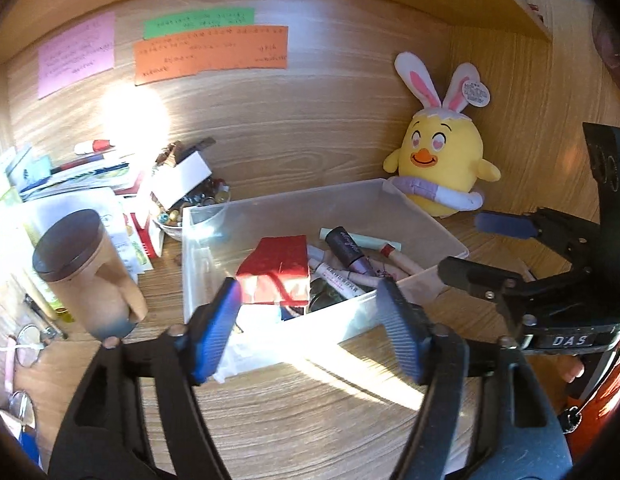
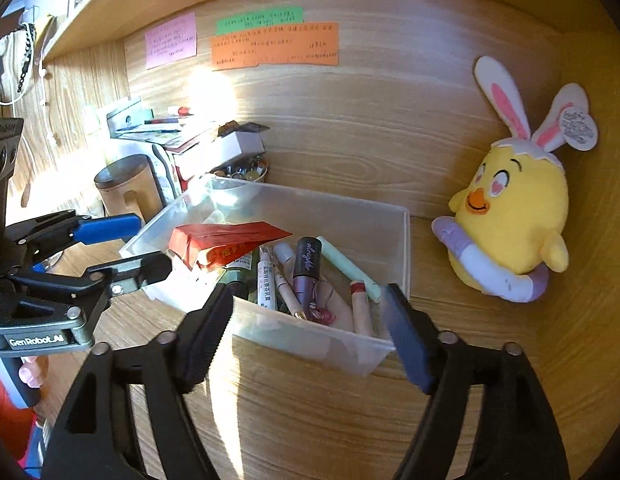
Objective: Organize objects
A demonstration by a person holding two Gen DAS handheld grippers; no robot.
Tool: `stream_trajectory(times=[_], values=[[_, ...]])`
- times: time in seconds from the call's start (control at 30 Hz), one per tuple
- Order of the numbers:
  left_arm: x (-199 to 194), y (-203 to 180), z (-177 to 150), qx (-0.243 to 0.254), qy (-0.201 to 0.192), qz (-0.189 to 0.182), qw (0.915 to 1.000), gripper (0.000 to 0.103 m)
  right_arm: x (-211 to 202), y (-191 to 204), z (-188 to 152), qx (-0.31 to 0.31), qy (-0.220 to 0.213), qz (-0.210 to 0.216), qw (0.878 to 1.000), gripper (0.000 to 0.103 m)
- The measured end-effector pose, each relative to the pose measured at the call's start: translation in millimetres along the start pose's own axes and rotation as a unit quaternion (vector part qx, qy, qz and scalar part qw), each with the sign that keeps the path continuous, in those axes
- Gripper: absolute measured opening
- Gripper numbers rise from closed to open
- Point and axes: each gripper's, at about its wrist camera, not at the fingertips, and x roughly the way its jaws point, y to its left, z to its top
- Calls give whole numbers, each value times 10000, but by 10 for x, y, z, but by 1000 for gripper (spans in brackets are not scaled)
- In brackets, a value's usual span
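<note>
Left wrist view: the left gripper [image 1: 310, 316] hangs with its blue-padded fingers spread apart and nothing between them, just in front of the near wall of a clear rectangular plastic bin [image 1: 425, 224] that sits on the wood-grain desk [image 1: 310, 408]. Inside the bin lie a red paper packet [image 1: 276, 268], a dark purple cosmetic tube [image 1: 349, 250], a pale green stick [image 1: 373, 242] and several beige tubes and pens. The right gripper [image 1: 473, 244] reaches in from the right, its two fingers parted, near the bin's right end. A yellow plush chick with white-and-pink rabbit ears [image 1: 441, 160] stands behind the bin's far right corner. Left of the bin stands a tan wooden mug with a dark lid [image 1: 86, 272], with a pile of papers and small boxes [image 1: 82, 184] behind it.

Right wrist view: the right gripper [image 2: 306, 320] is likewise spread and empty, its fingers flanking the bin's [image 2: 310, 344] near wall. The packet [image 2: 226, 240], purple tube [image 2: 306, 268] and green stick [image 2: 345, 266] rest inside. The left gripper [image 2: 142, 244] comes from the left, fingers apart, just at the bin's left side. The chick [image 2: 509, 216] sits to the right, apart from the bin. Pink, green and orange paper notes [image 2: 270, 46] are stuck on the back panel.
</note>
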Motion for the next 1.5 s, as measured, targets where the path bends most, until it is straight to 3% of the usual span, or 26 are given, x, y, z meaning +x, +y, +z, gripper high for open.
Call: stream_trajectory(times=[0.13,0.3,0.63,1.5], values=[[-72,-23,-68,39,-118,110,9999,90,-89,24,-65,5,-78,-31,10000,83],[-128,-60,-169,108,-187,167,9996,96,-143,62,-160,-9,-113,-58,9999,85],[-112,-41,-281,-5,-94,97,9999,96,-169,127,-306,14,-75,-13,10000,86],[-75,-2,-307,-182,-11,36,9998,97,-179,132,-313,83,-86,70,9999,87]])
